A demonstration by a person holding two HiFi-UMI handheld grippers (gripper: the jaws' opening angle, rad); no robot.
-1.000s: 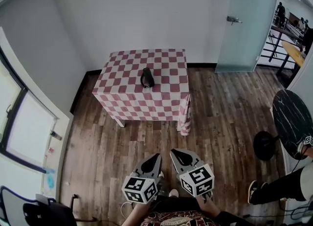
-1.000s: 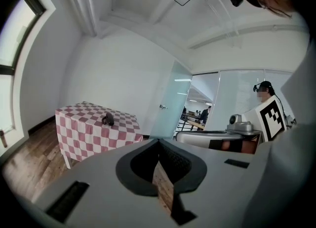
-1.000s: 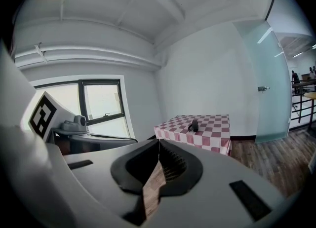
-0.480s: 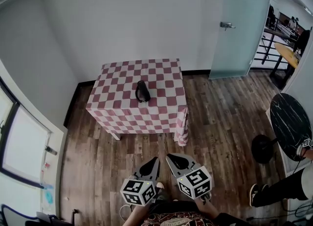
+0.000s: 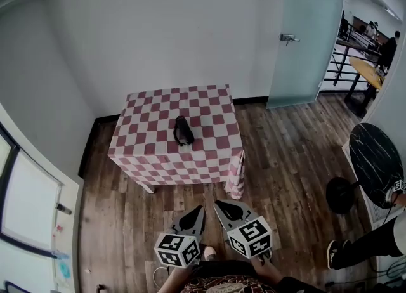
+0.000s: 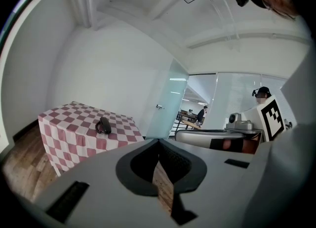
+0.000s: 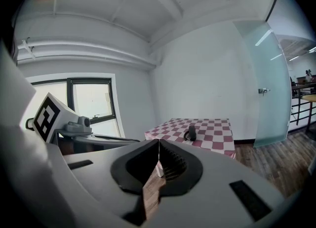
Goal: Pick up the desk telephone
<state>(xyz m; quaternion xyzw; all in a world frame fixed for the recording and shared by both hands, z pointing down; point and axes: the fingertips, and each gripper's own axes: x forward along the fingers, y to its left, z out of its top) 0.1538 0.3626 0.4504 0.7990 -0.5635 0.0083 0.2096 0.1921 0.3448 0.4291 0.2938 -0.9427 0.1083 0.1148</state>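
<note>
Phone (image 5: 183, 130): black handset, lying flat near middle of the table (image 5: 146, 158)'s red-and-white checked cloth; long axis runs front to back; well apart from table edges.

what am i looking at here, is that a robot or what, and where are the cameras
There is no robot here. A person holds a hand-held claw in each hand. The picture from above comes from a camera on the person's head. At its bottom you see the left claw and the right claw. The marker cube on each one is part of the tool. The other two pictures come from cameras that ride on the claws and look along their jaws. In both, the jaws are shut with nothing between them. Ahead stands a table under a red-and-white checked cloth. A black desk telephone lies on it, well apart from both claws. Nothing is held.
</note>
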